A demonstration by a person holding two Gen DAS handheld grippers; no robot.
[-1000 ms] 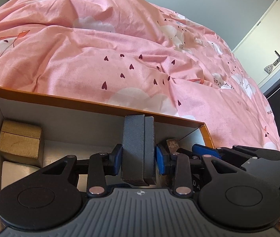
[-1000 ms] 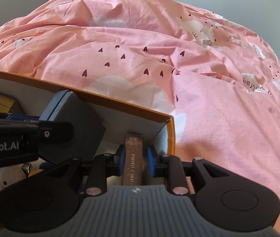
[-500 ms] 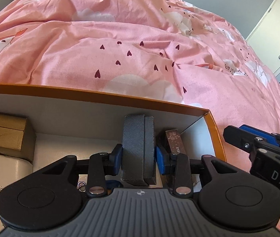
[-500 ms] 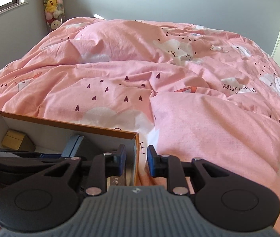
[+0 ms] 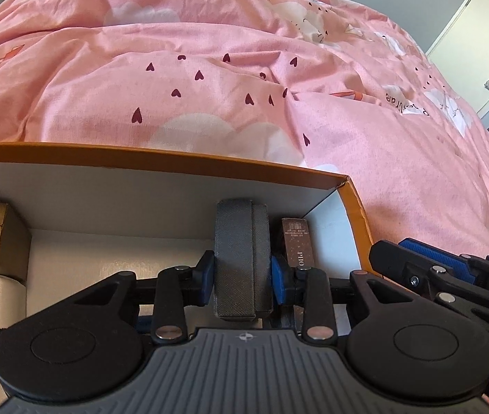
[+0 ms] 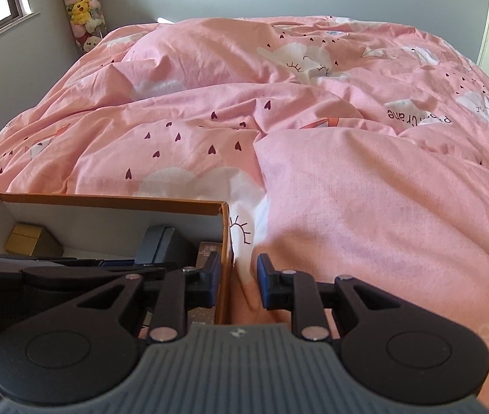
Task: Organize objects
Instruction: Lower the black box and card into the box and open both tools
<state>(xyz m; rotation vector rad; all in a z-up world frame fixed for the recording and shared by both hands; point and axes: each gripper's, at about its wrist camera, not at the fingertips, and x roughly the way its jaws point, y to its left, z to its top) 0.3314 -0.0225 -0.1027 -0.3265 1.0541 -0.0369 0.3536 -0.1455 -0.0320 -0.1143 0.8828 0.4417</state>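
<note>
Left wrist: one grey case point(image 5: 239, 258), one brown box point(image 5: 297, 241).

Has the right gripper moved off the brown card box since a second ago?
Yes. The right gripper has pulled back and rightward: it now straddles the orange box wall, empty, and the brown card box stands inside.

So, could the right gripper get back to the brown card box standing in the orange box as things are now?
Probably yes: the right gripper is empty, and the brown card box stands just inside the orange box's wall, open from above.
</note>
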